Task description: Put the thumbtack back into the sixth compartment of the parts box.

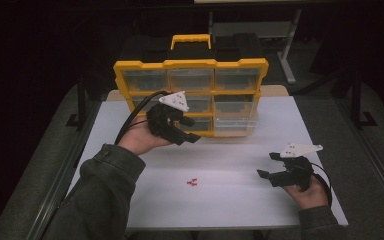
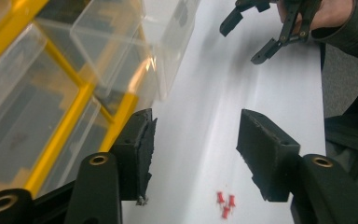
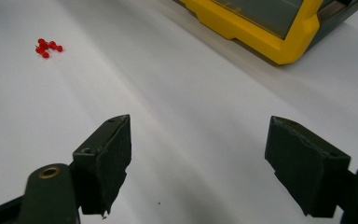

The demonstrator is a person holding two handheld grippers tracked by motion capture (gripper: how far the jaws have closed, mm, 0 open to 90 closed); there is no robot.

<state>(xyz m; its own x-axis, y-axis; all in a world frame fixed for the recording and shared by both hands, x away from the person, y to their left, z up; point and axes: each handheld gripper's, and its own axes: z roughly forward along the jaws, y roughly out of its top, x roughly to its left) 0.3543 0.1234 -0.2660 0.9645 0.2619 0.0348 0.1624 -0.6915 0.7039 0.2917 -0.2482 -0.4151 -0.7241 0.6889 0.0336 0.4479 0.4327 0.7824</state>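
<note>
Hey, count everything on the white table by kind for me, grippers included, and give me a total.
Yellow plastic drawer organiser: 1
Clear drawer pulled out of it: 1
Red pushpins: 3
Black two-jaw grippers, left gripper and right gripper: 2
Total: 7

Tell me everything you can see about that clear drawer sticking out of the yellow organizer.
The clear drawer is a see-through plastic bin, pulled partway out of the bottom right slot of the yellow organizer, which stands upright at the table's far side. It juts forward toward the person, level above the white tabletop. It looks empty, though glare makes that uncertain. Nothing touches it; the left tool sits open just beside it.
</note>
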